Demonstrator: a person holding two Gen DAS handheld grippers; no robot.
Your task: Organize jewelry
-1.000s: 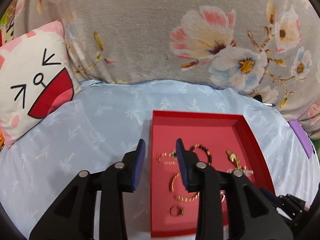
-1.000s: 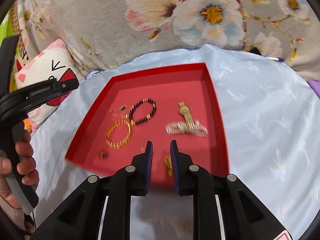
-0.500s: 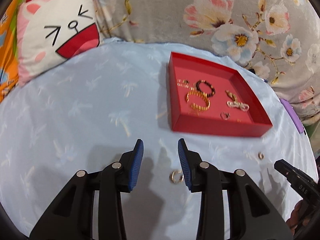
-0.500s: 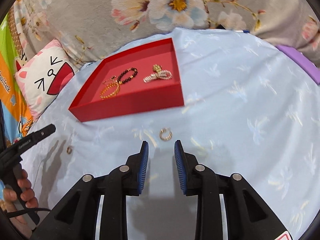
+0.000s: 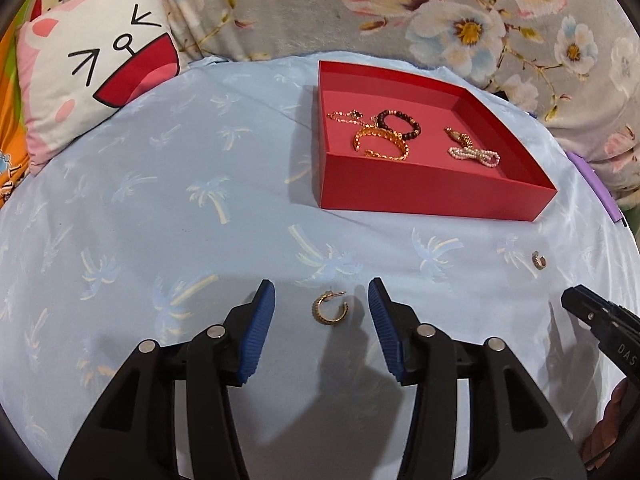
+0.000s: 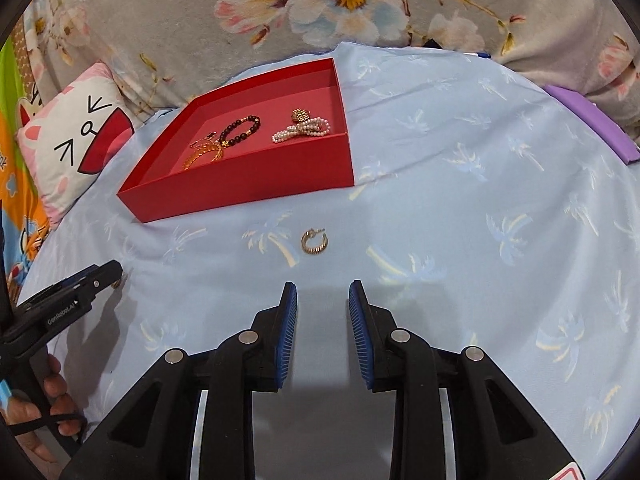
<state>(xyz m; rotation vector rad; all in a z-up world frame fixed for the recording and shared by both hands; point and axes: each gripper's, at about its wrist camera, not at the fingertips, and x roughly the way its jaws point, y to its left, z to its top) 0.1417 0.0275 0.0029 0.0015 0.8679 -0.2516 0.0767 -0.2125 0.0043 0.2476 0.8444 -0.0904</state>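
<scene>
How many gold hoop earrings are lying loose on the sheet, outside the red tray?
2. One hoop earring lies between the left gripper's opening jaws, untouched. The other earring lies ahead of the right gripper, near the red tray. More may be hidden.

We see a light blue sheet (image 5: 168, 208) printed with palm trees. A cartoon-face pillow (image 5: 96, 68) rests at its far left edge. A grey floral blanket (image 5: 280, 4) lies behind both. A purple flat item (image 6: 592, 124) lies at the right edge.
</scene>
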